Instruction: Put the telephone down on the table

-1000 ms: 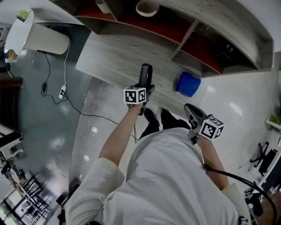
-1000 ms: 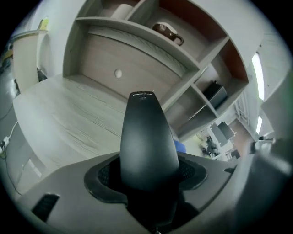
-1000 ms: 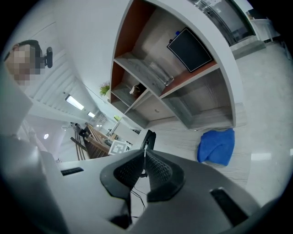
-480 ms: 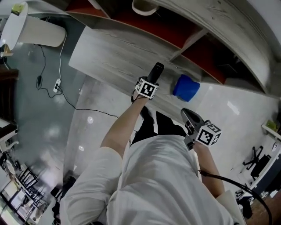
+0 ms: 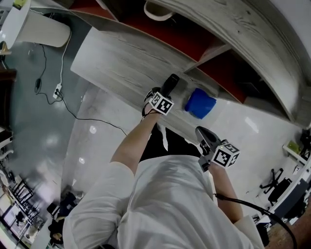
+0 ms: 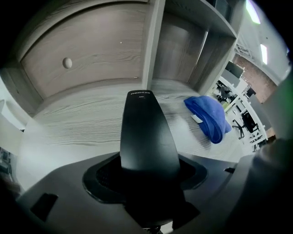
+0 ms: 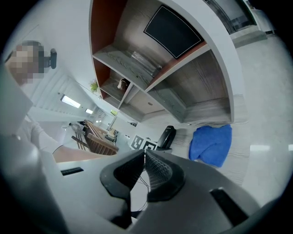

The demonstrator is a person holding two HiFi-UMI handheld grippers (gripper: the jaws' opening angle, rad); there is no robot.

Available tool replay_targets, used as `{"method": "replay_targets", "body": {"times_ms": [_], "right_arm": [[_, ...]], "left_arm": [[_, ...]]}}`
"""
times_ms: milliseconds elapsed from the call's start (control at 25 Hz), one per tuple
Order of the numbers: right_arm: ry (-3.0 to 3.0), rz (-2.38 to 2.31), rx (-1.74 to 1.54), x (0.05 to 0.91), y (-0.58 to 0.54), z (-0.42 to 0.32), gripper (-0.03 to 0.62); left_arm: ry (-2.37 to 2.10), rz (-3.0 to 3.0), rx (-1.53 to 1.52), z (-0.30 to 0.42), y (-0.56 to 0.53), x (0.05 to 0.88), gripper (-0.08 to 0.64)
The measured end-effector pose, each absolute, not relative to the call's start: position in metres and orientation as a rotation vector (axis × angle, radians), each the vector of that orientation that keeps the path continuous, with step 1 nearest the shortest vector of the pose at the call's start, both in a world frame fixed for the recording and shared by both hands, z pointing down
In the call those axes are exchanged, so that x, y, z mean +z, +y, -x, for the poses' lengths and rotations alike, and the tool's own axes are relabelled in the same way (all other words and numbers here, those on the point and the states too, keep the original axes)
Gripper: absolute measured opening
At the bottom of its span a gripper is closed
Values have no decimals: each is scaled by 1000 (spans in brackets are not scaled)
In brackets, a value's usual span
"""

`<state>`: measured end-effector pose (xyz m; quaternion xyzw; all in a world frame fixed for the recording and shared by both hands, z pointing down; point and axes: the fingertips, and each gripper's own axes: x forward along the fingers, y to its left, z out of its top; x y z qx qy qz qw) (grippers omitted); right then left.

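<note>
The black telephone handset [image 5: 170, 83] sticks out of my left gripper [image 5: 165, 93], which is shut on its lower end. It hangs over the near edge of the grey wooden table [image 5: 114, 58]; whether it touches the top I cannot tell. In the left gripper view the telephone [image 6: 147, 132] points toward the cabinet back, rising from my left gripper [image 6: 149, 171] above the table [image 6: 73, 125]. My right gripper [image 5: 204, 134] is held back near the person's body, shut on nothing. Its closed jaws show in the right gripper view [image 7: 143, 163], with the telephone [image 7: 167, 135] far off.
A crumpled blue cloth [image 5: 199, 103] [image 6: 209, 117] [image 7: 211, 143] lies on the table right of the telephone. Shelves with red backs rise behind; a white round thing [image 5: 156, 8] sits in one. A cable and power strip [image 5: 57, 90] lie on the floor at left.
My left gripper has carried the telephone forward over the table edge and tilted it from upright toward the shelves. The right gripper has stayed shut near the body.
</note>
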<state>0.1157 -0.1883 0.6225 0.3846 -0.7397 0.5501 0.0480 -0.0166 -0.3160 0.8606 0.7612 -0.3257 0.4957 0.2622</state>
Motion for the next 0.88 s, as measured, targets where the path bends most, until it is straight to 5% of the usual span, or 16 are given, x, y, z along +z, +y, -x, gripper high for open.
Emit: {"method": "replay_targets", "body": {"times_ms": [880], "right_arm": [[-2337,-1098,1634,622,-181,-128,20]], "left_arm": [[-974,-2130,1324,24,-317,830,333]]}}
